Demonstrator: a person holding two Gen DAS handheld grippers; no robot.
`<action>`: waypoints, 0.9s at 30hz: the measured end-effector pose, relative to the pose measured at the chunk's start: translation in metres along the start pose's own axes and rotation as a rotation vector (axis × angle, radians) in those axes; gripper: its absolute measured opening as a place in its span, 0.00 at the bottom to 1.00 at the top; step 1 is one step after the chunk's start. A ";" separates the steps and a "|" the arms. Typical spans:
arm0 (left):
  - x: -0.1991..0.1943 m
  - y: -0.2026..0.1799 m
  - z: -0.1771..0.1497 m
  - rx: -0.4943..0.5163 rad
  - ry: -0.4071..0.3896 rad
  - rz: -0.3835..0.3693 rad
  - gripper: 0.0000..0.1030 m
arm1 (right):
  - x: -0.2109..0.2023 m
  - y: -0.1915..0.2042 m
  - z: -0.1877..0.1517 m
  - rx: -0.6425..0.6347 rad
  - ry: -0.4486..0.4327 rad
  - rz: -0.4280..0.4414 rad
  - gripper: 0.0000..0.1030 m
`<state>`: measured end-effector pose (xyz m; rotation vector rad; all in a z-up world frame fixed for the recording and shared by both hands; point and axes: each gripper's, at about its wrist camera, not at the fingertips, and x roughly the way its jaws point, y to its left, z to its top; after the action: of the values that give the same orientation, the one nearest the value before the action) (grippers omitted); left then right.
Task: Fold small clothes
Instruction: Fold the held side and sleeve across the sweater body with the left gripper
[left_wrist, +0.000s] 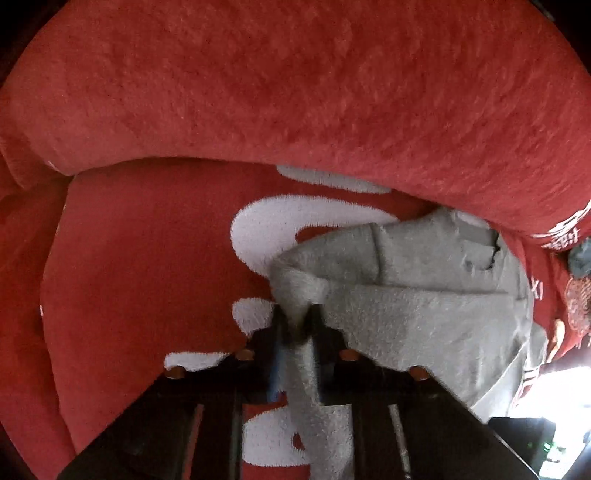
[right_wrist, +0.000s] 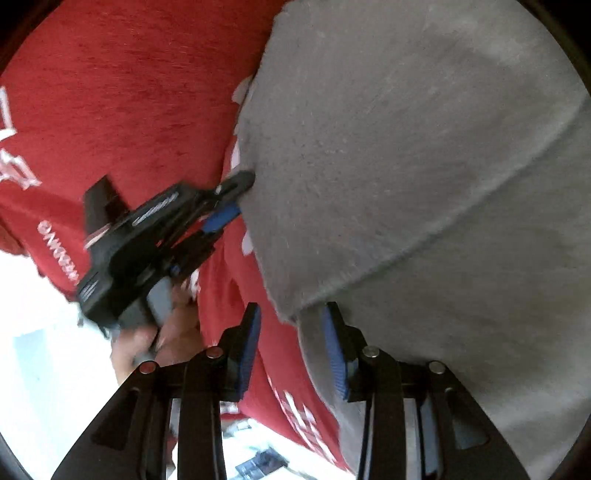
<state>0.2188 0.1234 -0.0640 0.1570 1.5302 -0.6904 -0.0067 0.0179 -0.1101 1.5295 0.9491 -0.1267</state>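
A small grey garment lies on a red blanket with white lettering. My left gripper is shut on a bunched edge of the grey garment, and cloth hangs down between its fingers. In the right wrist view the grey garment fills the right half, with a fold line across it. My right gripper is open, its blue pads either side of the garment's lower left corner. The left gripper shows there too, pinching the garment's left edge.
A thick red fold of blanket rises behind the garment. The person's hand holds the left gripper's handle. A bright white area lies beyond the blanket's edge at lower left. A dark item sits at the far right.
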 end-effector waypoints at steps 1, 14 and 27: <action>-0.005 0.003 0.001 -0.002 -0.013 -0.009 0.10 | 0.005 0.001 0.001 0.015 -0.004 0.007 0.12; -0.016 0.047 0.001 -0.002 -0.056 0.117 0.09 | 0.033 0.020 -0.002 -0.074 0.101 -0.076 0.14; -0.039 -0.014 -0.068 0.039 -0.073 0.156 0.10 | -0.198 -0.080 0.088 0.144 -0.383 -0.301 0.44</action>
<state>0.1574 0.1592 -0.0277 0.2742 1.4187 -0.5959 -0.1465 -0.1620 -0.0764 1.4150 0.8658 -0.6916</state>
